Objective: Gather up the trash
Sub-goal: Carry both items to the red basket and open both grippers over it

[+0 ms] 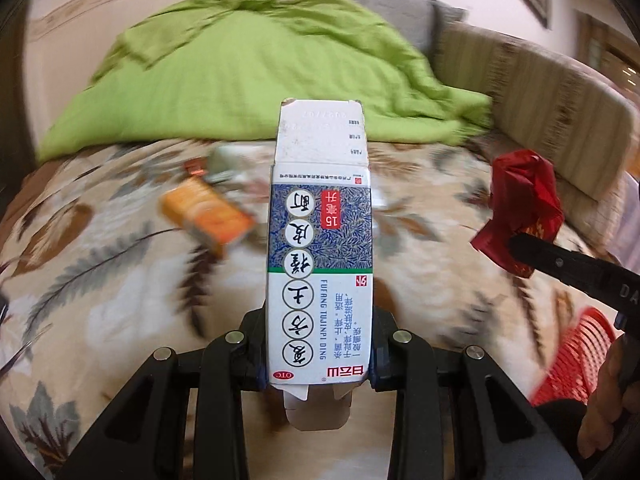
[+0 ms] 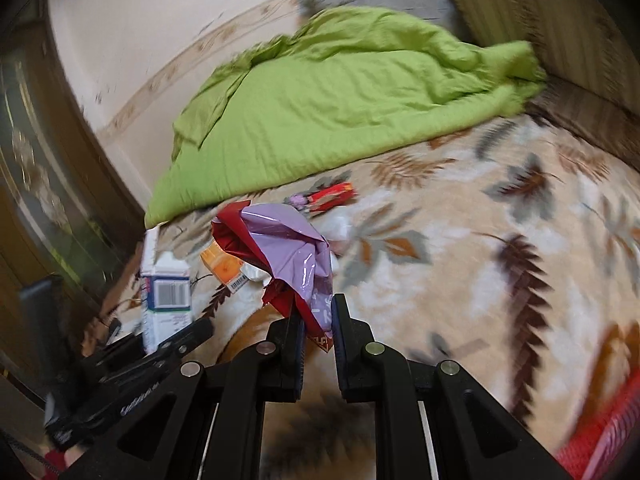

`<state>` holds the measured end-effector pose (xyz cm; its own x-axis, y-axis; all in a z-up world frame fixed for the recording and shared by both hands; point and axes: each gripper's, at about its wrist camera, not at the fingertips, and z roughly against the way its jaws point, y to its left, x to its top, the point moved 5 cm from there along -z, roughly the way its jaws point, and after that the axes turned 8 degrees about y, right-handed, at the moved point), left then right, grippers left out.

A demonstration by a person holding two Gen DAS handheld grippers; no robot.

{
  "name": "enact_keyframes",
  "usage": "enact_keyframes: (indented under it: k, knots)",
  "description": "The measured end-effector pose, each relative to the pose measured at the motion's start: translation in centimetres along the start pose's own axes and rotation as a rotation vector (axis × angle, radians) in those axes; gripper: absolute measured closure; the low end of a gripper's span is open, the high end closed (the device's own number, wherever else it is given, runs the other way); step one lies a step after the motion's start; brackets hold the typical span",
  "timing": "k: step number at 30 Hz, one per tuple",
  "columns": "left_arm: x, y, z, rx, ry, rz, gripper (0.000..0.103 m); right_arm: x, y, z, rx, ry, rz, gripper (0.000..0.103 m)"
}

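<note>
The left gripper (image 1: 320, 360) is clamped on the white medicine box (image 1: 320, 264), which is held by its lower end between the two fingers (image 1: 256, 352) (the flaps hang loose below). The right gripper (image 2: 318, 332), to the right of that box, is pinched on a crumpled red wrapper (image 2: 280, 256). Part of a hand (image 1: 608, 400) is seen behind it.

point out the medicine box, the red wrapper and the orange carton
medicine box (image 1: 320, 264), left wrist view, on its printed front face
red wrapper (image 2: 288, 248), right wrist view, on its shiny lilac inner side
orange carton (image 1: 208, 212), left wrist view, on its top face
</note>
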<state>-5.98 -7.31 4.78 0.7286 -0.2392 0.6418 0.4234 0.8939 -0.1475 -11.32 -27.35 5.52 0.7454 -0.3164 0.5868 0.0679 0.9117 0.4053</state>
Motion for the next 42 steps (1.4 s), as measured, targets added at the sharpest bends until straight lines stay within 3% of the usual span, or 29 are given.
enact_keyframes:
  k: [5,11,15,19,23,24,25,27,29,32,34,38,42]
  knots:
    - [-0.1,-6.7,1.2,-0.145,0.015,-0.116,0.07,-2.6,-5.3,7.1,-0.063,-0.021,-0.089,0.09]
    - [-0.9,-17.2,2.5,-0.339,0.063,-0.288,0.07,-6.7,-14.0,15.6,-0.243,-0.06,-0.257,0.09]
    - [-2.3,-24.3,2.0,-0.443,0.139,-0.396,0.07,-9.4,-18.7,18.6,-0.337,-0.052,-0.363,0.09]
    - [-4.6,-30.3,0.7,-0.478,0.203,-0.512,0.07,-11.5,-22.1,20.3,-0.384,-0.046,-0.445,0.09]
    - [-6.2,-33.7,-0.5,-0.502,0.264,-0.564,0.07,-12.9,-24.4,21.2,-0.415,-0.032,-0.509,0.088]
    - [-6.5,-34.4,-0.8,-0.509,0.274,-0.573,0.069,-13.0,-24.7,21.2,-0.418,-0.028,-0.518,0.087]
    - [-6.5,-34.9,-1.1,-0.509,0.281,-0.579,0.057,-13.2,-24.9,21.3,-0.427,-0.023,-0.523,0.083]
    - [-6.2,-35.3,-1.5,-0.506,0.289,-0.567,0.032,-13.5,-25.4,21.9,-0.458,-0.032,-0.543,0.058]
    - [-5.7,-35.2,-1.1,-0.514,0.274,-0.549,0.03,-13.2,-25.5,22.4,-0.476,-0.051,-0.542,0.051]
    - [-4.7,-33.4,-0.8,-0.49,0.238,-0.521,0.03,-12.3,-24.9,22.7,-0.492,-0.076,-0.514,0.051]
    - [-3.9,-31.3,-0.7,-0.452,0.218,-0.479,0.03,-11.3,-24.0,22.4,-0.458,-0.092,-0.486,0.051]
    - [-2.2,-25.3,-0.6,-0.37,0.192,-0.373,0.029,-8.7,-20.8,20.1,-0.373,-0.096,-0.41,0.051]
    - [-0.6,-17.0,-0.9,-0.243,0.17,-0.229,0.027,-6.0,-15.9,15.4,-0.269,-0.036,-0.283,0.051]
